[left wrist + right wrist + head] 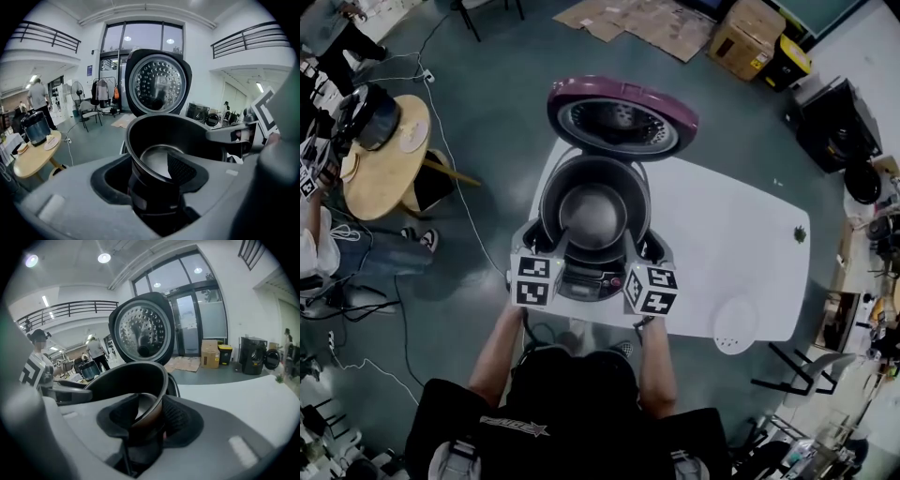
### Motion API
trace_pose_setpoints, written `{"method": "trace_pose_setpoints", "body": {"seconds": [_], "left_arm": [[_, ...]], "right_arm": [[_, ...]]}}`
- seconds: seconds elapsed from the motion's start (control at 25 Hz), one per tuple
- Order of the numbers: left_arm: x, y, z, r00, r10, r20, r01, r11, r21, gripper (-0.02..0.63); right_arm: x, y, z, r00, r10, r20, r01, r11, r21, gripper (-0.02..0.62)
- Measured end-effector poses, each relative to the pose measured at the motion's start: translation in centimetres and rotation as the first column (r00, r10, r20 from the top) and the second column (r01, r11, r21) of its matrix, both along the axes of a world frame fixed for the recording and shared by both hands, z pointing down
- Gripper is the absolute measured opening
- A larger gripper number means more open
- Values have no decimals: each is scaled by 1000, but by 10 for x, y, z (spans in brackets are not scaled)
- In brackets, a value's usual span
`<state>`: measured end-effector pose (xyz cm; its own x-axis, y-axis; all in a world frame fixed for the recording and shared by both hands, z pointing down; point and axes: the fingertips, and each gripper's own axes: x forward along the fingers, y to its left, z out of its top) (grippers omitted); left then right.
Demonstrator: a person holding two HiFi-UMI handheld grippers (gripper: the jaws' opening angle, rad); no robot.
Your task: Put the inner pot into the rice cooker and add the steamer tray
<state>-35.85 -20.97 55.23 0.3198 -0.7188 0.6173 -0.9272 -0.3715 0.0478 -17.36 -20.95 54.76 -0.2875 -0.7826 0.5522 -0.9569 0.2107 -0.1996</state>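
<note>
The rice cooker (pixel 581 277) stands on a white table (pixel 741 234) with its maroon lid (pixel 622 114) swung up at the back. The dark inner pot (pixel 592 211) sits down inside the cooker body. My left gripper (pixel 546 255) is shut on the pot's near-left rim, and my right gripper (pixel 636 259) on its near-right rim. In the left gripper view the pot wall (pixel 154 136) runs between the pads, a ribbed pad (pixel 180 169) inside it. The right gripper view shows the rim (pixel 161 376) against the outer ribbed pad (pixel 177 420). A white round steamer tray (pixel 734 325) lies at the table's near right corner.
A round wooden table (pixel 380 159) with another cooker (pixel 367 114) stands to the left, with a person seated near it. Cardboard boxes (pixel 748 36) and flattened cardboard lie on the floor beyond. Cables trail over the floor at left. A small dark object (pixel 800 233) lies near the table's right edge.
</note>
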Motion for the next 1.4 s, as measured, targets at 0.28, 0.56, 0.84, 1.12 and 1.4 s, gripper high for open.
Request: {"method": "trace_pose_setpoints", "body": {"seconds": [0.28,0.56,0.84,1.12,1.4], "left_arm": [[1,-5,15,999,9,43,-6,998,-70,245],[5,-5,25,997,32,77,-21,990,-136,245],[7,-3,27,998,34,51,-26,988,-153,247],[2,-8,9,994,32,100,-30,999,-25,262],[9,-5,-50,1000,-7,9,6,990,140,261]], "right_arm": [[1,-1,22,1000,11,-15,-13,997,-79,161],[1,3,32,1000,12,23,-8,989,-149,181],[3,5,31,999,23,45,-16,989,-145,197],[14,3,15,999,33,10,-32,997,-68,216],[19,12,-42,1000,10,-9,-9,996,93,216]]}}
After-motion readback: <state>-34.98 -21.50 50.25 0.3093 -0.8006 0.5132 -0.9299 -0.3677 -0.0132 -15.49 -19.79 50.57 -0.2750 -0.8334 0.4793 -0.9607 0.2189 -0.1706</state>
